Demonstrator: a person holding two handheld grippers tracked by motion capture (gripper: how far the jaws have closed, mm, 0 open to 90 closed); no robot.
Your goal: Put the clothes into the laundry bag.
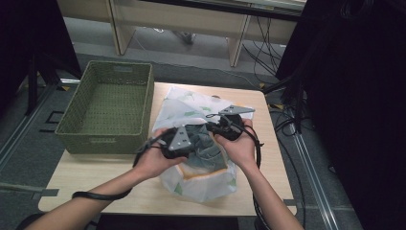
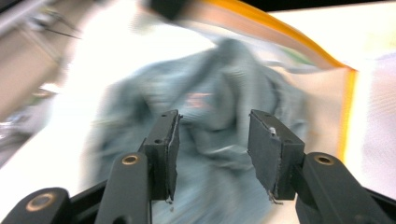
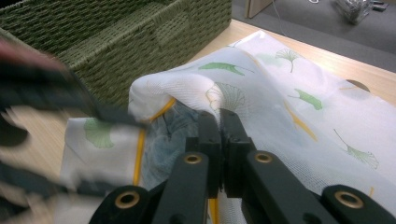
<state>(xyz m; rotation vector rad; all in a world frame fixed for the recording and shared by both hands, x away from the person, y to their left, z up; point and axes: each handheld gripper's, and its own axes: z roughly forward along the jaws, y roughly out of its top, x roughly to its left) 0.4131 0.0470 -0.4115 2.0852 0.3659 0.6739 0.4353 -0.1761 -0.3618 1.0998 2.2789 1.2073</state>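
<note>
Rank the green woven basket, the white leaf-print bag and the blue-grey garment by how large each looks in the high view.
1. green woven basket
2. white leaf-print bag, partly behind the hands
3. blue-grey garment, mostly hidden inside the bag

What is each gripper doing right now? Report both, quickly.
Left gripper: open, fingers apart in front of the grey cloth, nothing gripped.
Right gripper: shut on the rim of the white bag.
</note>
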